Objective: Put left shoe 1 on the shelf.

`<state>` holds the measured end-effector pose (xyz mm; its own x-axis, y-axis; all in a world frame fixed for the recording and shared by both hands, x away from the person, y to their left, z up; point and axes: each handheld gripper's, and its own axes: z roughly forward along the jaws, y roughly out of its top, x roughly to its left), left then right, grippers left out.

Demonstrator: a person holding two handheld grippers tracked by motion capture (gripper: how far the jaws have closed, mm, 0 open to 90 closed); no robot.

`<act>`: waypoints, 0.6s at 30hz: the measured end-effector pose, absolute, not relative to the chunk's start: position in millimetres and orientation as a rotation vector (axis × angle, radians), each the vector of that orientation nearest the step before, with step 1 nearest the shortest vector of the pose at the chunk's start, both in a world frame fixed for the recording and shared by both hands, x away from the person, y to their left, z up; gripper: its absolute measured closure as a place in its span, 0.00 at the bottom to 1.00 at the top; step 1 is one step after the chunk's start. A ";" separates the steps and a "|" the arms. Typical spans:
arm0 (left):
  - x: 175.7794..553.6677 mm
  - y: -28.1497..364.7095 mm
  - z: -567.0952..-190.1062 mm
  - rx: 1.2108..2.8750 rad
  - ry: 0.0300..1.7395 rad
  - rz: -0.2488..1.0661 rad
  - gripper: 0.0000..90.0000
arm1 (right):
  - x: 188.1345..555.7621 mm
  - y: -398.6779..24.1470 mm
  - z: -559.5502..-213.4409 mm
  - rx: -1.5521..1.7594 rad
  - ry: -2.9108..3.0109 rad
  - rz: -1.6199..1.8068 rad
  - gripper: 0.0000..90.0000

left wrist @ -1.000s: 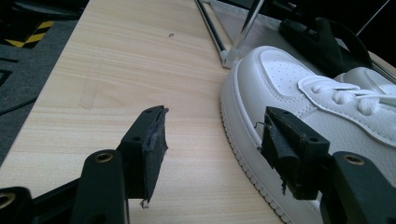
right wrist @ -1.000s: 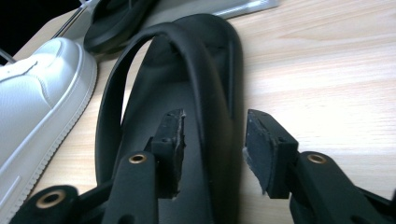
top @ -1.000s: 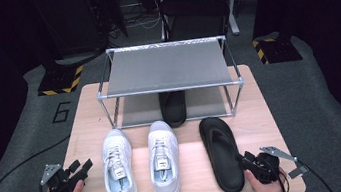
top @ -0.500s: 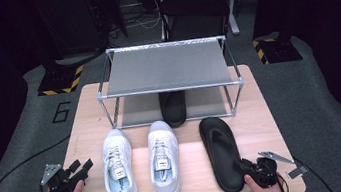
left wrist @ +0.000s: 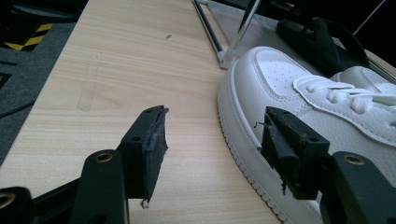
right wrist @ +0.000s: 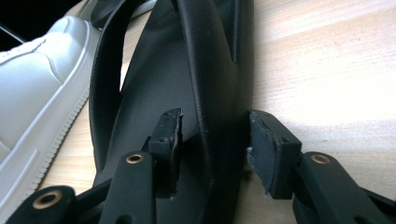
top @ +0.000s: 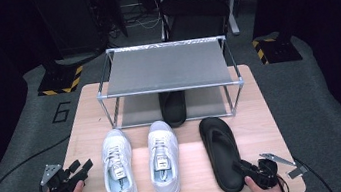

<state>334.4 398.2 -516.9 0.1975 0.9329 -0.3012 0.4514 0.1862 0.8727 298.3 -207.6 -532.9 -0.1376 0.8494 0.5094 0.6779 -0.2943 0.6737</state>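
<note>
A black flip-flop lies flat on the wooden table, right of a pair of white sneakers. My right gripper sits at its heel. In the right gripper view the jaws straddle the flip-flop's right edge. One pad is over the footbed and the other outside the sole; they have just been closing, with narrow gaps still showing around my right gripper. My left gripper rests open on the table beside the left sneaker, touching nothing.
A metal rack with a grey shelf stands at the back of the table. A second black flip-flop lies under it. Cables trail off both front corners onto the grey floor.
My right gripper has edged a little left and toward the table's front, onto the flip-flop's heel edge. The left gripper, the shoes and the rack have not moved.
</note>
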 end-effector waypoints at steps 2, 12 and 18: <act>334.4 398.2 -516.8 1.427 1.418 0.582 0.44 | 298.4 -209.6 -533.6 1.945 1.741 1.418 0.63; 333.6 400.1 -516.3 1.436 1.423 0.572 0.44 | 298.0 -215.0 -536.2 2.025 1.673 1.491 0.70; 333.8 399.2 -516.3 1.429 1.418 0.584 0.44 | 297.0 -211.9 -533.5 1.998 1.669 1.485 0.71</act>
